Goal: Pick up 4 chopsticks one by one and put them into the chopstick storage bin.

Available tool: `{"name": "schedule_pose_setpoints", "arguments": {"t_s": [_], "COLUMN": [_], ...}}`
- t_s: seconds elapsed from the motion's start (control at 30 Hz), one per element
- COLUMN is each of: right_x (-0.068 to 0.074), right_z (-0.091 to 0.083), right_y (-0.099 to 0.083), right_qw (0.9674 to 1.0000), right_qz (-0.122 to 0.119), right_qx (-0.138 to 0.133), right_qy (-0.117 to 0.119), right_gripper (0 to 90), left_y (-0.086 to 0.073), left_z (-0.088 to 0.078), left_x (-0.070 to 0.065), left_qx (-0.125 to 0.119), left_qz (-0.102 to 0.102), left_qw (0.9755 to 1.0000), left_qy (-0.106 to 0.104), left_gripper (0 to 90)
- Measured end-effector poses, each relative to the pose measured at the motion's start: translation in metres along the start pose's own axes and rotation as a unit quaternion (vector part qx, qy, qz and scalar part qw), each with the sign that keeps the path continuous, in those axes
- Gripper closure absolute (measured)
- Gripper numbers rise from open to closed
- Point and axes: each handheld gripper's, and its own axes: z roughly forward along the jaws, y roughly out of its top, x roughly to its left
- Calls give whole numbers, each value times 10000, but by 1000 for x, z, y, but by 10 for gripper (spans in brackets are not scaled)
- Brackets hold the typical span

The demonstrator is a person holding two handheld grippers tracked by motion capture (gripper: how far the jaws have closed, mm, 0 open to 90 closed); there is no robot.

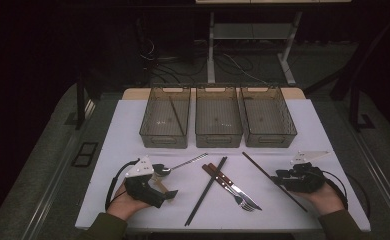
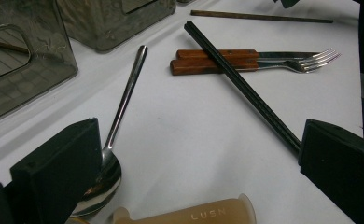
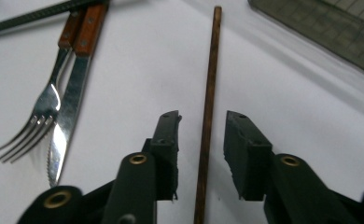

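From above, a thin brown wooden chopstick (image 1: pixel 274 181) lies slantwise on the white table (image 1: pixel 128 125), in front of the rightmost of three clear plastic bins (image 1: pixel 268 117). The right gripper (image 1: pixel 278 176) sits over its middle. The left gripper (image 1: pixel 167 186) rests beside a steel spoon (image 1: pixel 180 165).

In the left gripper view, the jaws stand wide apart, gripping nothing, with the spoon (image 2: pixel 119 121) by one jaw and a black chopstick (image 2: pixel 241 84) crossing a wooden-handled fork (image 2: pixel 264 64).

In the right gripper view, the brown chopstick (image 3: pixel 208 116) runs between jaws not yet pressing it.
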Motion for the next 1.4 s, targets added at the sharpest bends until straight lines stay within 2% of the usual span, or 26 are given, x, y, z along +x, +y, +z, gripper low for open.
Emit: {"name": "schedule_pose_setpoints", "arguments": {"t_s": [0.1,0.23,0.4,0.63,1.0,1.2,1.4], "right_x": [0,3,2,4,3,4,0], "right_z": [4,11,15,16,17,16,9], "right_y": [-2,-3,-4,-5,-3,-1,0], "right_qw": [9999,9994,9988,9984,9983,9981,9993], "right_qz": [5,-107,-135,-267,-106,-143,-77], "right_qx": [104,323,449,442,516,542,344], "right_qy": [25,-112,-171,-244,-230,-250,-154], "right_gripper": [722,750,777,825,854,854,854], "left_y": [0,0,0,0,0,0,0], "left_z": [0,0,0,1,1,1,1], "left_x": [0,0,0,0,-1,-1,-1], "left_qx": [20,22,29,33,20,26,30], "left_qz": [8,12,25,43,39,43,45], "left_qw": [10000,10000,10000,10000,10000,10000,10000], "left_qy": [2,-4,-11,-19,-30,-39,-44], "left_gripper": [0,0,0,0,0,0,0]}}
